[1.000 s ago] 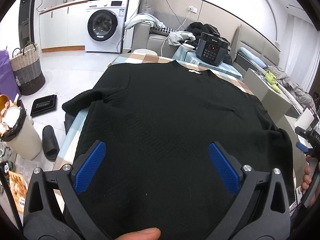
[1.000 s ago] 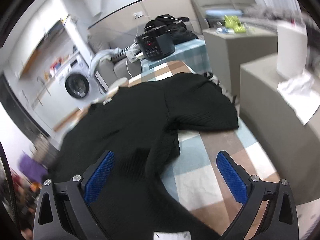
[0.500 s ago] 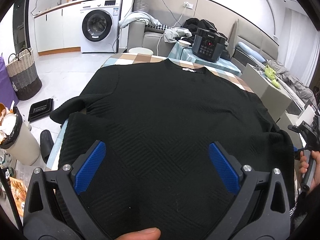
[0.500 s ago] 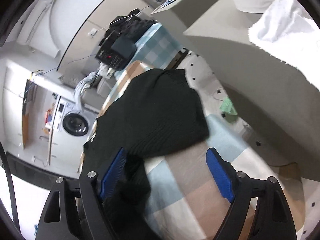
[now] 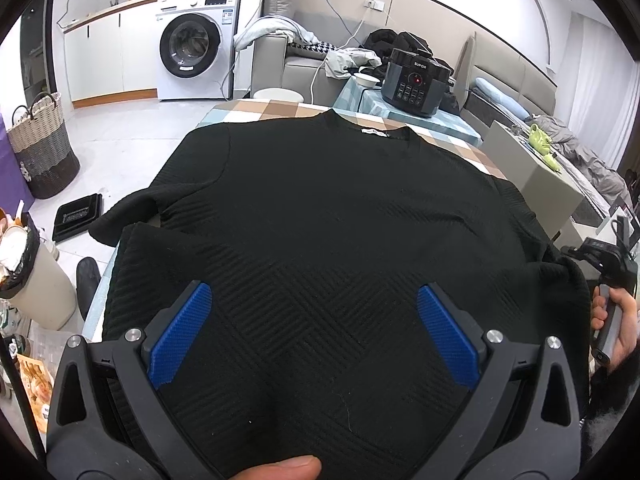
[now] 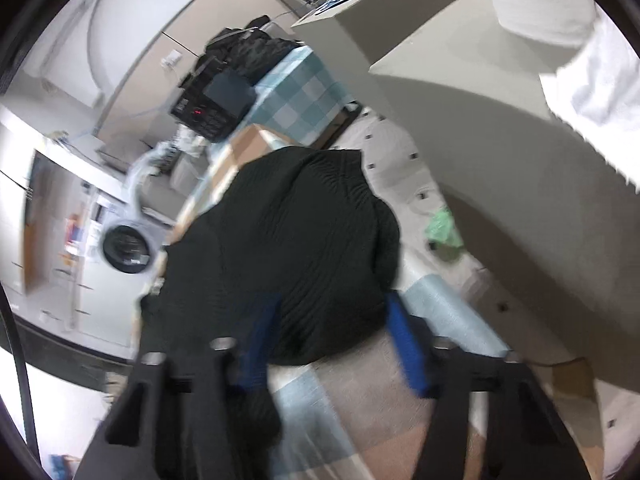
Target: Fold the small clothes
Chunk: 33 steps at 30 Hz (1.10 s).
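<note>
A black knit sweater lies spread flat on the checked table, collar at the far end. My left gripper hovers over its near hem, open wide, with nothing between the blue pads. A thumb shows at the bottom edge. At the far right a hand holds my right gripper beside the right sleeve. In the blurred right wrist view the right gripper is tilted over that sleeve. Its jaws are closing, with the sleeve's end between the blue pads.
A black pressure cooker stands on a second table behind. A washing machine, woven basket and bin stand left. A grey cabinet is close on the right, with a green scrap on the floor.
The right gripper rolled, dropped toward the right sleeve, and its jaws narrowed around the sleeve's end. The left gripper slid a little over the sweater and stayed open.
</note>
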Available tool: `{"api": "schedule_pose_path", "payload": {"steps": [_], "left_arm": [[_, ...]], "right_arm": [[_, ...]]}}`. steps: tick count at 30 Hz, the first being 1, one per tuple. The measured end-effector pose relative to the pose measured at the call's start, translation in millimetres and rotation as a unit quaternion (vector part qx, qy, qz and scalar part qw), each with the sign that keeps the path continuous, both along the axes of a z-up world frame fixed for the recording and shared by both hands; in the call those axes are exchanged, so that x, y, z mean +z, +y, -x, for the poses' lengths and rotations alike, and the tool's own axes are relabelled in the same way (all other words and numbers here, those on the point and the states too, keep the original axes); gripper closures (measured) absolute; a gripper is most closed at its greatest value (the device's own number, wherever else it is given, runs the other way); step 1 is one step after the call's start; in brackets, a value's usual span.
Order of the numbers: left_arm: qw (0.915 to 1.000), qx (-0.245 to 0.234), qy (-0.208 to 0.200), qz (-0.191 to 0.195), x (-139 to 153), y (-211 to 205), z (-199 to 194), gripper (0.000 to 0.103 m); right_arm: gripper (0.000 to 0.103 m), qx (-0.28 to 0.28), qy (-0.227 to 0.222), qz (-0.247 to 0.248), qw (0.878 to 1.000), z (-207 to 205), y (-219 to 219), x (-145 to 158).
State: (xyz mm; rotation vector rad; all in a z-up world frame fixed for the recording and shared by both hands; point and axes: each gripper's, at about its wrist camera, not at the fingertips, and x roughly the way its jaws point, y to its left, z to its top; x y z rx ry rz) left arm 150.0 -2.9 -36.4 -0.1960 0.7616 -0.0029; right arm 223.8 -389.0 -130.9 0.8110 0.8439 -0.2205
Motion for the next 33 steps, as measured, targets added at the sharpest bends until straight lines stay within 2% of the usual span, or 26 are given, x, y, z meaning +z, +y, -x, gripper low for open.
{"api": "schedule_pose_path", "payload": {"steps": [1,4,8,12,15,18,20,22,24,25,26,29,33], "left_arm": [[1.0,0.0,-0.002,0.001,-0.1,0.5,-0.2,0.001],[1.0,0.001,-0.003,0.007,-1.0,4.4,0.4,0.001],[0.9998,0.009,-0.007,0.013,-2.1,16.4,7.2,0.001],[0.9997,0.014,-0.012,0.016,-1.5,26.5,10.6,0.001],[0.9994,0.022,-0.016,0.022,1.6,35.1,16.3,0.001],[0.9989,0.031,-0.024,0.024,7.1,45.1,23.3,0.001],[0.9986,0.039,-0.028,0.023,9.1,51.1,26.9,0.001],[0.9984,0.044,-0.025,0.026,9.0,55.3,29.1,0.001],[0.9983,0.046,-0.027,0.024,9.3,57.3,32.5,0.001],[0.9983,0.047,-0.027,0.022,9.2,58.3,33.6,0.001],[0.9984,0.047,-0.025,0.021,8.9,59.5,35.6,0.001],[0.9986,0.043,-0.022,0.02,6.9,58.8,37.5,0.001],[0.9986,0.044,-0.019,0.023,4.6,57.9,38.5,0.001]], "right_arm": [[0.074,-0.001,0.013,0.02,1.0,-3.9,3.5,0.9],[0.09,-0.004,0.036,0.06,0.998,-8.5,9.9,3.9],[0.091,-0.014,0.025,0.097,0.995,-9.9,13.8,20.8],[0.091,-0.02,0.003,0.148,0.989,-18.9,32.5,52.6],[0.091,0.014,-0.037,0.167,0.985,-38.4,60.7,80.6],[0.091,0.099,-0.084,0.186,0.974,-60.4,115.2,109.1],[0.091,0.19,-0.095,0.189,0.959,-77.8,163.8,116.6],[0.091,0.277,-0.089,0.178,0.94,-85.2,210.8,107.2],[0.088,0.322,-0.069,0.169,0.929,-87.9,233.8,93.1],[0.08,0.346,-0.057,0.155,0.924,-88.7,241.7,82.8],[0.072,0.355,-0.048,0.148,0.922,-88.3,246.1,75.5],[0.066,0.356,-0.039,0.142,0.923,-70.1,236.4,64.8],[0.063,0.285,0.0,0.168,0.944,-63.8,195.1,59.4]]}}
